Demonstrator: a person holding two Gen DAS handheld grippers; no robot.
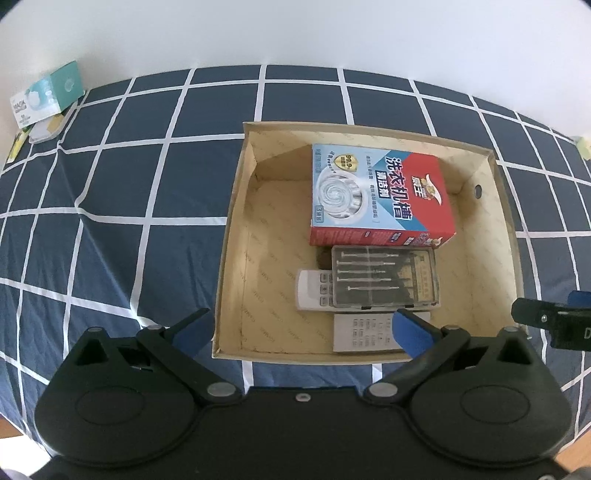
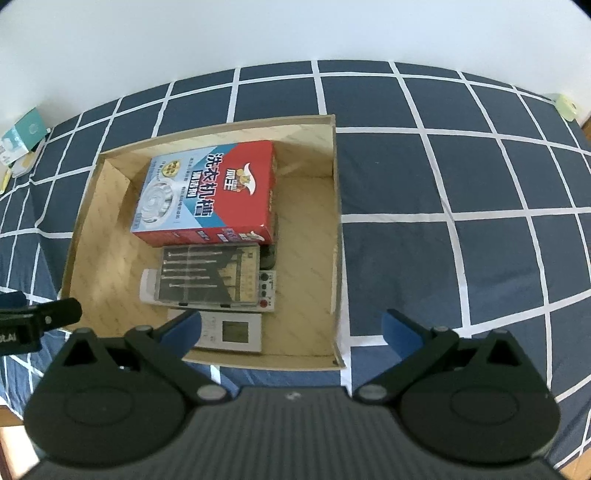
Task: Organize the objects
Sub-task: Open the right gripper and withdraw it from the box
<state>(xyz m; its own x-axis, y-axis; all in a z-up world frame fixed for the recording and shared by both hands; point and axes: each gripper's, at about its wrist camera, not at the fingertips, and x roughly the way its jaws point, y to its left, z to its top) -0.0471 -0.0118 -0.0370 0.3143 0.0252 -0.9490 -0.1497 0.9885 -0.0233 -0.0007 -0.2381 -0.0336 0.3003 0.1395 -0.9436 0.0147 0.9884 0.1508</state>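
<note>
Covering the whole surface is a navy cloth (image 1: 110,206) crossed by white grid lines, slightly creased toward its left side, and behind it stands a plain white wall (image 1: 295,33). A strip of wooden floor shows at the lower corners of both views.

An open cardboard box (image 1: 231,236) sits on the cloth with its contents stacked along the middle. A red and blue carton (image 1: 380,195) lies flat at the far end. Just in front of it a clear tool case (image 1: 384,277) rests on a white remote (image 1: 312,290), and a second white remote (image 2: 231,330) lies nearest the front wall.

The left gripper (image 1: 301,330) hangs above the box's near left corner, its blue-padded fingers spread wide with nothing between them. The right gripper (image 2: 291,332) is likewise spread and empty, straddling the box's near right corner.

Far left at the cloth's edge, against the wall, lies a teal mask box (image 1: 48,94) over some small packets. A pale green item (image 2: 567,105) sits at the far right edge.
</note>
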